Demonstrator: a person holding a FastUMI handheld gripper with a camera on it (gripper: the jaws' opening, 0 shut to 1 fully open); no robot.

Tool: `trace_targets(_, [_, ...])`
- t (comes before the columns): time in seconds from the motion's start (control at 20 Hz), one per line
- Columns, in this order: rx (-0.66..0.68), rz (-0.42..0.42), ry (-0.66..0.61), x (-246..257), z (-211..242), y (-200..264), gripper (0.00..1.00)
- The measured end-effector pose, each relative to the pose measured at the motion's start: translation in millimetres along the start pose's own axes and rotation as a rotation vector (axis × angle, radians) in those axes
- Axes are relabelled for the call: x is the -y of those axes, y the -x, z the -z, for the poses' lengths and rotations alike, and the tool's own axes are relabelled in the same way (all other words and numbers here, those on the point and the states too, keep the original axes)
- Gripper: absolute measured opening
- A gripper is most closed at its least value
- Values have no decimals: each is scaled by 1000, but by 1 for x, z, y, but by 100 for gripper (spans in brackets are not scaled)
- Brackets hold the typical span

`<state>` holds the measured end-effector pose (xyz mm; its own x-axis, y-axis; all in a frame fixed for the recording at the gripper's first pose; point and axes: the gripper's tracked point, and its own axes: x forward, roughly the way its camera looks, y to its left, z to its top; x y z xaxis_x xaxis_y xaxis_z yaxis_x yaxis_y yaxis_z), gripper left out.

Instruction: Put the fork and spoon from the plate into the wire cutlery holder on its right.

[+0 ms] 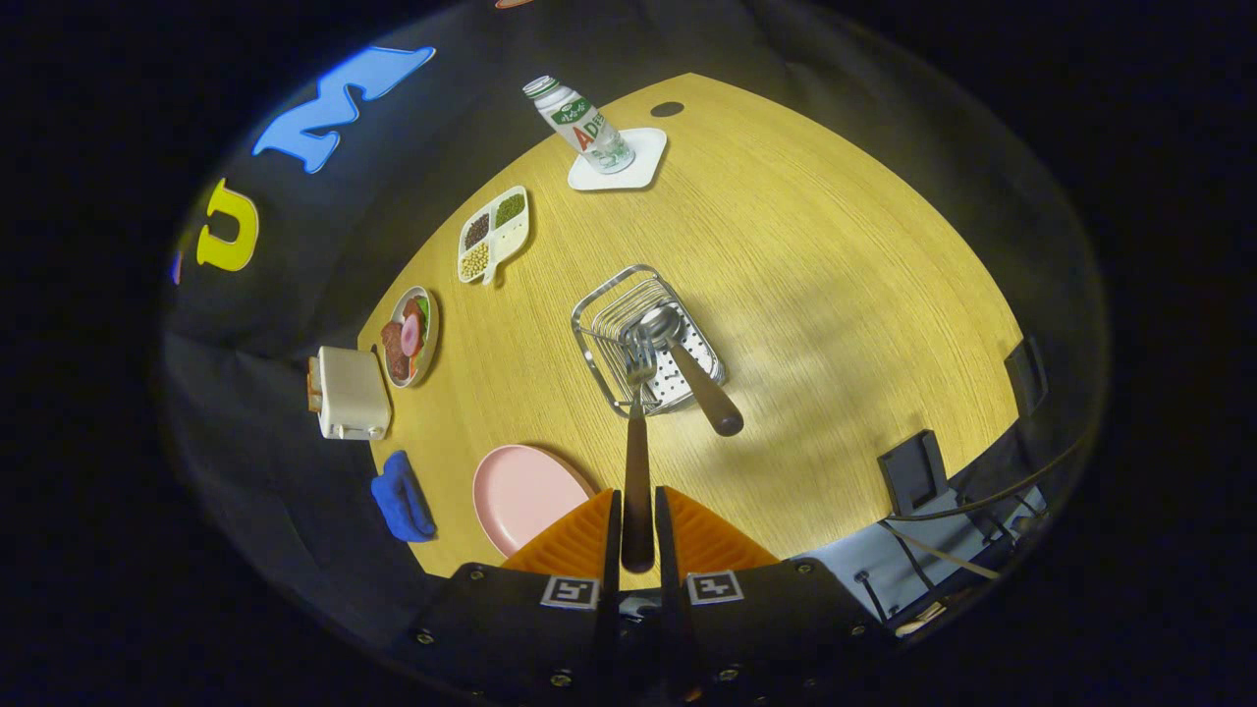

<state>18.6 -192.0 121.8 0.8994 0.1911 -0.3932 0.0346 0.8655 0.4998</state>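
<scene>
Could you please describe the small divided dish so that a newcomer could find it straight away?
Start at the wooden table and look beyond the wire cutlery holder, toward the wall side. The divided dish lies between the plate of food and the bottle. Unlike its neighbours, it has three compartments of differently coloured beans.

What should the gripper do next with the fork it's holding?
Probably lower the fork a little further, then open. The gripper is shut on its handle, the tines hang over the wire cutlery holder, and the spoon already leans inside. The pink plate is empty.
</scene>
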Motion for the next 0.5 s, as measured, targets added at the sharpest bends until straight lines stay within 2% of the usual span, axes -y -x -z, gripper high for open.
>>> trace_targets(0.15, [19,2,2,3,-4,5,22])
trace_targets(0.5, [69,20,28,4,-11,14,22])
